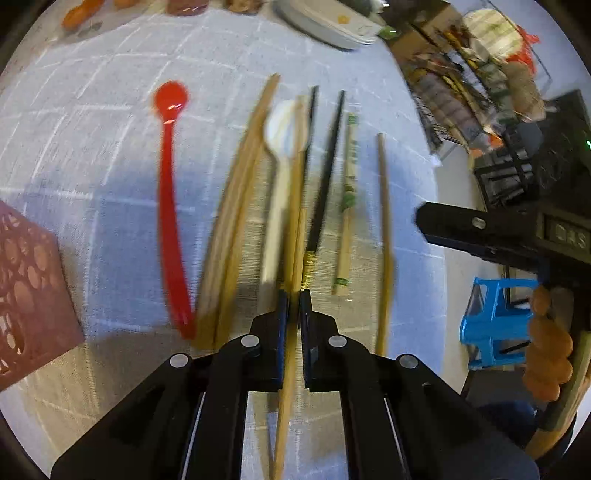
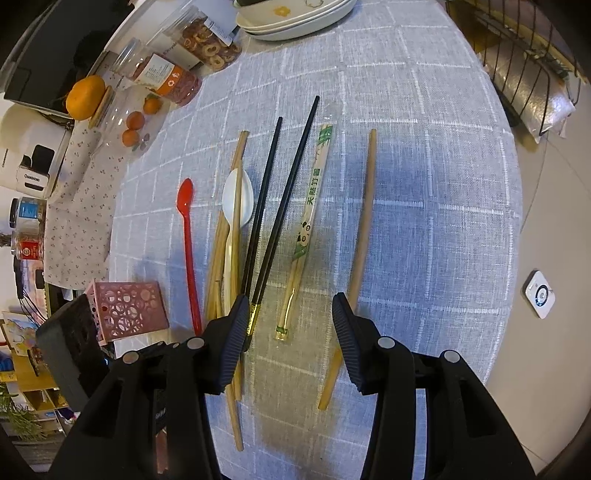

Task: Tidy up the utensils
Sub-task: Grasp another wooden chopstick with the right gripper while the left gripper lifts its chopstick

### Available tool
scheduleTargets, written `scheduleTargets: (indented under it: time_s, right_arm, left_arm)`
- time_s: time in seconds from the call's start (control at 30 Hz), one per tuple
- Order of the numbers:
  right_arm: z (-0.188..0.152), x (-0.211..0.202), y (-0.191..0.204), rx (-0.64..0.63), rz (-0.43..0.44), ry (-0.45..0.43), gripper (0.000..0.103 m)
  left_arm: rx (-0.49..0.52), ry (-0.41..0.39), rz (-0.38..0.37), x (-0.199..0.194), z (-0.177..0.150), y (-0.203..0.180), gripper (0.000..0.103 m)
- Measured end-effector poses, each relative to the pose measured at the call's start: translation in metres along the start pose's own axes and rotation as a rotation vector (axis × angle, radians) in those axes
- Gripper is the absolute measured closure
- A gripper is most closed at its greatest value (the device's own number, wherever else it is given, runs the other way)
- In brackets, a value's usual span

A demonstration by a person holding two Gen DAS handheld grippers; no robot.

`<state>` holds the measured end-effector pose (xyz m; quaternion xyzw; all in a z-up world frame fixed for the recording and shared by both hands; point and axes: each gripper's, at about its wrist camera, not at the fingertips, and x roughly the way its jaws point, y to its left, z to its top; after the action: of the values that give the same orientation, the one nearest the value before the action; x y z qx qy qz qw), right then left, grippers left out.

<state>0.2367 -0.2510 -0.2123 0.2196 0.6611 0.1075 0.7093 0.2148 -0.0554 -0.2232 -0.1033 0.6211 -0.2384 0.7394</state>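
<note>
Bare tablecloth (image 2: 436, 236) lies open right of the lone wooden chopstick (image 2: 364, 221); the pink perforated basket (image 2: 129, 308) blocks the left, stacked plates (image 2: 295, 22) the far edge.

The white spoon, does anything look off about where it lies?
Yes. The white spoon lies tangled in the wooden chopsticks, with one stick crossing over its bowl, whereas the red spoon lies apart.

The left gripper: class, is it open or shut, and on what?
Shut. In the left wrist view the left gripper has its two pads nearly together, with one wooden chopstick pinched between them and running back under the gripper.
</note>
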Motion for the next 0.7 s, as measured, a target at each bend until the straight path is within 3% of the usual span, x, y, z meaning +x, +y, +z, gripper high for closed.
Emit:
scheduleTargets:
  time_s: [0.13, 0.23, 0.43, 0.5, 0.6, 0.7]
  right_arm:
    - [0.000, 0.002, 0.002, -0.009, -0.005, 0.000, 0.056]
    - [-0.002, 0.006, 0.008, -0.036, -0.012, -0.002, 0.056]
    - [0.004, 0.023, 0.030, -0.081, 0.051, -0.011, 0.060]
    - [0.009, 0.032, 0.042, -0.107, 0.070, -0.007, 0.065]
    - [0.013, 0.049, 0.057, -0.146, 0.044, 0.005, 0.073]
    - [0.016, 0.061, 0.062, -0.162, -0.022, 0.002, 0.075]
  left_arm:
    - [-0.007, -0.033, -0.007, -0.008, -0.001, -0.003, 0.098]
    - [-0.002, -0.070, 0.037, -0.020, -0.003, -0.003, 0.099]
    - [0.034, -0.277, 0.076, -0.087, -0.014, -0.016, 0.099]
    - [0.052, -0.328, 0.092, -0.099, -0.018, -0.020, 0.099]
    - [0.066, -0.374, 0.097, -0.109, -0.022, -0.023, 0.099]
    - [0.084, -0.391, 0.104, -0.115, -0.025, -0.027, 0.099]
